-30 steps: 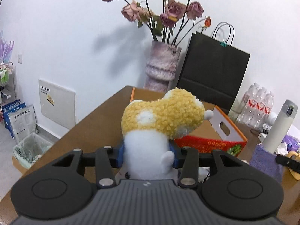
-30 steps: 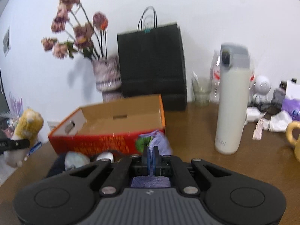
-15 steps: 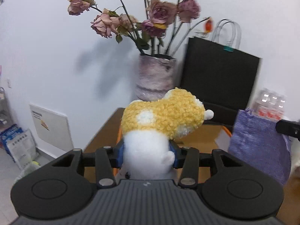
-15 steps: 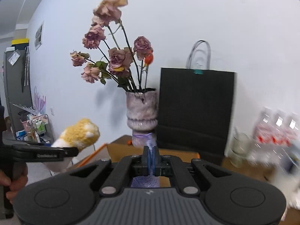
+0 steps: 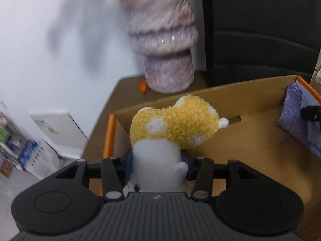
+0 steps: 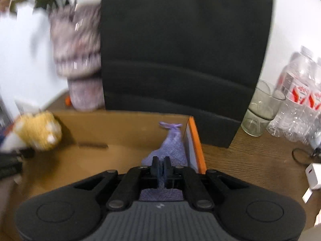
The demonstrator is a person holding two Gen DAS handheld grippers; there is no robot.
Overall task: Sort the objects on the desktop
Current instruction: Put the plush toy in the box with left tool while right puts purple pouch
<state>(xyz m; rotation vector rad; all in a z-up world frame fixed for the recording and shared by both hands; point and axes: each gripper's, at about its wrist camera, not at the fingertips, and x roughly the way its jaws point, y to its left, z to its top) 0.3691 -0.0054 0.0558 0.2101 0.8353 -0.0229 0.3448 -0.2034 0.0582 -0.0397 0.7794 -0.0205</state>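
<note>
A yellow-and-white plush toy (image 5: 174, 124) stands upright between the blue pads of my left gripper (image 5: 158, 162). The pads still touch its white body as the jaws begin opening. It hangs over the left end of the open cardboard box (image 5: 250, 92). My right gripper (image 6: 161, 163) has a purple cloth (image 6: 172, 146) between its narrow fingers, and its jaws are starting to open. The cloth hangs inside the box (image 6: 120, 124) against the orange-edged right wall. The plush (image 6: 38, 132) shows at the left of the right wrist view, and the cloth (image 5: 297, 120) at the right of the left wrist view.
A mottled pink vase (image 5: 164, 40) and a black paper bag (image 6: 180, 50) stand right behind the box. On the wooden table (image 6: 250, 160) to the right are a drinking glass (image 6: 260, 112), water bottles (image 6: 297, 104) and a white charger (image 6: 314, 176).
Both grippers have swung forward and down over the box, so vase and bag loom closer. The plush and the cloth now hang inside the box's walls.
</note>
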